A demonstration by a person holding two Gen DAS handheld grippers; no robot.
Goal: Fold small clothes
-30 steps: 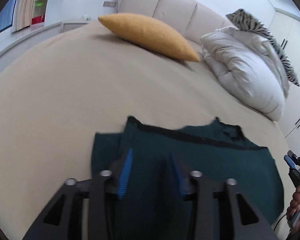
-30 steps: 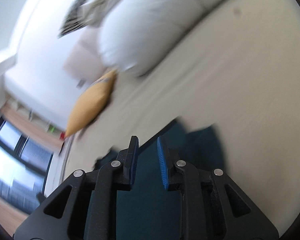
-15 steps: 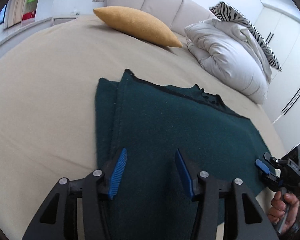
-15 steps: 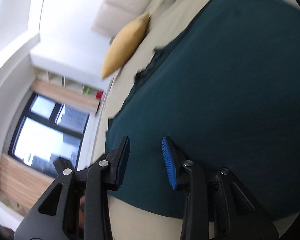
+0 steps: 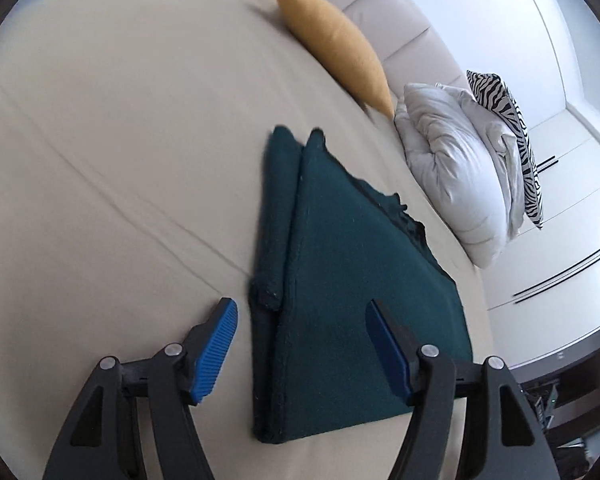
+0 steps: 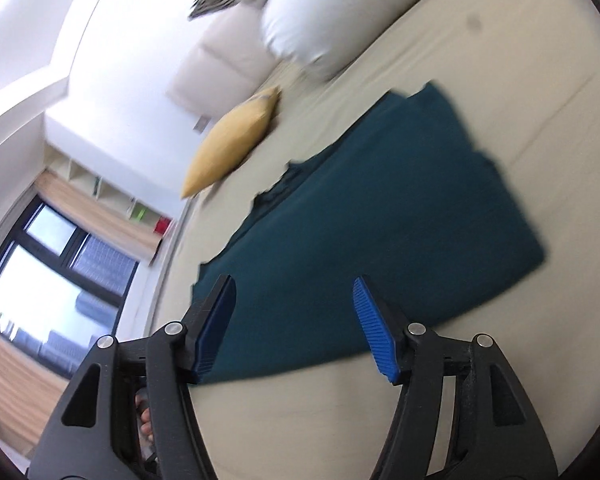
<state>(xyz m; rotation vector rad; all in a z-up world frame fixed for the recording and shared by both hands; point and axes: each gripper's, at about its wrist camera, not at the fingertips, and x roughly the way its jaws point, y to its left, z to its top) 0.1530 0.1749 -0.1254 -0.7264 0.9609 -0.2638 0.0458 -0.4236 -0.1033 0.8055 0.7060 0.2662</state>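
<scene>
A dark green knitted garment [image 5: 340,280] lies flat on the beige bed [image 5: 120,160], with one sleeve folded in along its left side. My left gripper [image 5: 300,344] hovers over its near left corner, jaws opening, the blue pads apart and pressing on nothing. In the right wrist view the same garment [image 6: 380,208] spreads out ahead. Over its near edge my right gripper [image 6: 296,324] has its jaws opening too, with cloth below them and nothing pinched.
A mustard cushion [image 5: 336,48] and a white duvet [image 5: 460,168] with a zebra-striped pillow [image 5: 512,120] lie at the padded headboard. White wardrobe doors [image 5: 560,208] stand on the right. A window [image 6: 48,264] and shelves show in the right wrist view.
Both grippers have opened wider and pulled back from the garment toward its near edge. The right one was almost shut. The left view has rolled, and the garment now lies flat.
</scene>
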